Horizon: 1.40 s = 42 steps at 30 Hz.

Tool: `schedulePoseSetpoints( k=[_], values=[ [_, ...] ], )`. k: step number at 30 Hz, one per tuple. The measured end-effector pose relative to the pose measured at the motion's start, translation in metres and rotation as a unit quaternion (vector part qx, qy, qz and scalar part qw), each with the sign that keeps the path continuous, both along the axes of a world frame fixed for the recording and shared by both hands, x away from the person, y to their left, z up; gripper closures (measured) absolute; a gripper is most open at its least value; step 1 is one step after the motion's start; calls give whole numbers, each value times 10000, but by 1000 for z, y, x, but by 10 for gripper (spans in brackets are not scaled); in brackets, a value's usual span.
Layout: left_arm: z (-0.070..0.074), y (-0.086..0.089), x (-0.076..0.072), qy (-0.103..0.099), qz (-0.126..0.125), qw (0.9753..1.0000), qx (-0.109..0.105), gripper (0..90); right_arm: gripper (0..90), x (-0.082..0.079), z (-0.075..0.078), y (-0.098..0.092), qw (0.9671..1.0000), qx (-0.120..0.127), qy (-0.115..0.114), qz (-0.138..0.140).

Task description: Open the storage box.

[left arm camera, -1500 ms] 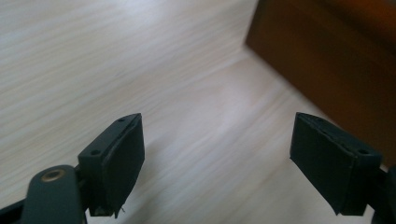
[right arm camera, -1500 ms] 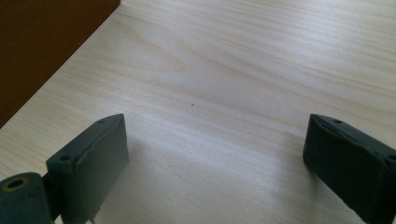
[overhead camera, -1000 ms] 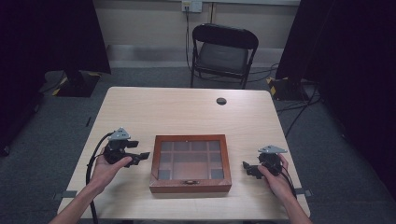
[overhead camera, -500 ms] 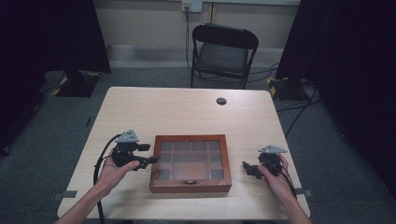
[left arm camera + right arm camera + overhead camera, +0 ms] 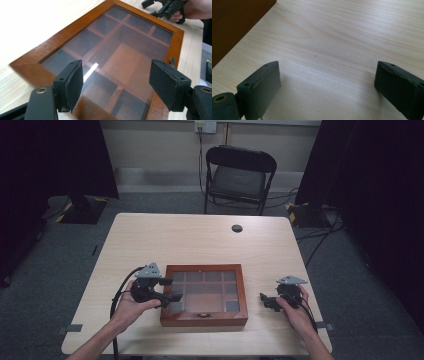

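A brown wooden box (image 5: 204,295) with a glass lid and inner compartments lies shut near the table's front edge. My left gripper (image 5: 170,290) hangs open over the box's left edge, its jaws spread above the glass lid (image 5: 117,52). A small metal latch (image 5: 172,60) sits on the box's front side. My right gripper (image 5: 265,301) is open and rests low on the table to the right of the box, a gap away. In the right gripper view the box's side (image 5: 234,22) shows at the upper left, with bare wood between the jaws.
The light wooden table (image 5: 200,240) has a small black round object (image 5: 237,228) near its far edge. A black folding chair (image 5: 239,175) stands behind the table. Cables run across the grey floor at the right.
My left gripper has moved right from the bare table, up over the box's left edge. The right gripper has stayed where it was.
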<state>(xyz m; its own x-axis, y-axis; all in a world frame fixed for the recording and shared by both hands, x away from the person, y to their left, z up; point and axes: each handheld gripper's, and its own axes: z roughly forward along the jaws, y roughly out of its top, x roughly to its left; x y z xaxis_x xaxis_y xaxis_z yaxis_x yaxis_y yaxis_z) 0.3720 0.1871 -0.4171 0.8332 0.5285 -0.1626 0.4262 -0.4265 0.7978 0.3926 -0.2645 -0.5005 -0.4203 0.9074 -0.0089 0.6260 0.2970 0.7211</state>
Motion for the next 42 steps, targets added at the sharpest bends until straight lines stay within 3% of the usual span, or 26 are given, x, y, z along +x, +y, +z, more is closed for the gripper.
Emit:
schedulePoseSetpoints(
  k=[2, 5, 7, 14, 16, 20, 24, 27, 29, 30, 31, 37, 42],
  values=[
    [1, -4, 0, 134, -91, 9997, -175, 278, 60, 0, 0, 0, 10000, 0, -1, 0],
    [3, -9, -1, 158, -165, 9992, -320, 296, 60, 0, 0, 0, 10000, 0, -1, 0],
    [3, -11, -1, 171, -262, 9986, -427, 357, 60, 0, 0, 0, 10000, 0, -1, 0],
    [2, -26, -7, 219, -681, 9970, -312, 440, 60, 0, 0, 0, 10000, 1, 1, -1],
    [2, -32, -9, 233, -634, 9973, -294, 460, 60, 0, 0, 0, 10000, 1, 0, -1],
    [6, -39, -12, 64, -584, 9973, -433, 513, 56, 1, 0, 0, 10000, -2, -6, 22],
    [8, -46, -10, 159, -549, 9977, -367, 632, 56, 1, 0, 0, 10000, -4, -7, 22],
    [6, -51, -8, 285, -577, 9975, -281, 650, 56, 0, 0, 0, 10000, -2, 1, 13],
    [4, -54, -9, 287, -693, 9968, -279, 639, 56, 1, 0, 0, 10000, -2, -2, 14],
    [3, -56, -9, 384, -778, 9959, -250, 628, 56, 0, 0, 0, 10000, -1, 1, 12],
    [1, -57, -11, 430, -926, 9941, -356, 621, 56, 0, 0, 0, 10000, -1, 0, 13],
    [-7, -63, -13, 585, -1192, 9908, -247, 701, 56, 1, 0, 0, 10000, -2, -7, 21],
    [-13, -68, -13, 663, -1343, 9884, -242, 709, 56, 1, 0, 0, 10000, -1, -5, 21]
  ],
)
